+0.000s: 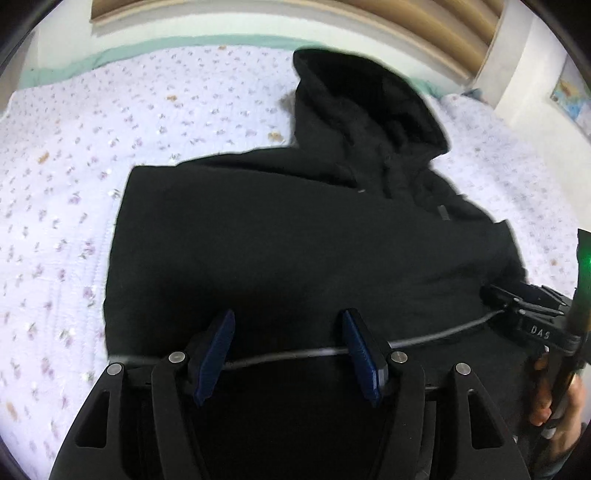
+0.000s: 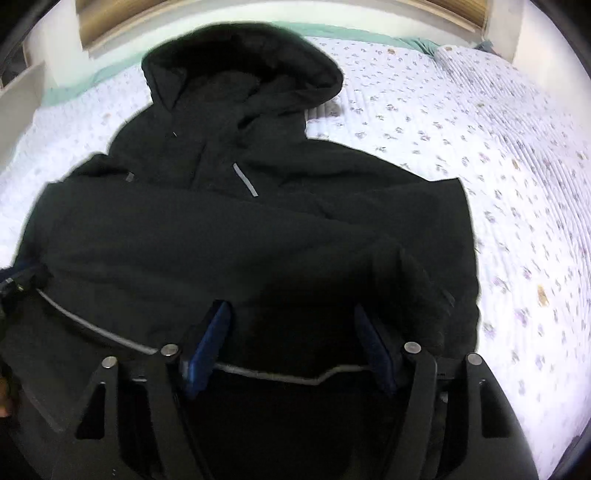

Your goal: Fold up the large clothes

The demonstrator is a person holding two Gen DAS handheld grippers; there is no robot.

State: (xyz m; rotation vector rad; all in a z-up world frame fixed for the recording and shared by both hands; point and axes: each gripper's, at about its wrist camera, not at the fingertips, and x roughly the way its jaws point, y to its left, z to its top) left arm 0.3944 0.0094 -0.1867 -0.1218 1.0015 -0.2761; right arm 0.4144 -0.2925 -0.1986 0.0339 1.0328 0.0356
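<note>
A large black hooded jacket (image 1: pixel 295 240) lies flat on the bed, hood pointing away, sleeves folded in over the body. It also fills the right wrist view (image 2: pixel 240 236), where a grey reflective strip (image 2: pixel 245 181) marks the chest. My left gripper (image 1: pixel 290 325) is open, its blue pads above the jacket's near hem with its grey edge line (image 1: pixel 295 356). My right gripper (image 2: pixel 293 317) is open over the near hem too. The right gripper also shows at the right edge of the left wrist view (image 1: pixel 532 314), held by a hand.
The bed has a white quilt with small purple flowers (image 1: pixel 66 192), also seen in the right wrist view (image 2: pixel 498 166). A mint green sheet edge (image 1: pixel 147 48) and a wooden headboard (image 1: pixel 424 26) lie beyond the hood. A white wall stands at the right (image 1: pixel 524 74).
</note>
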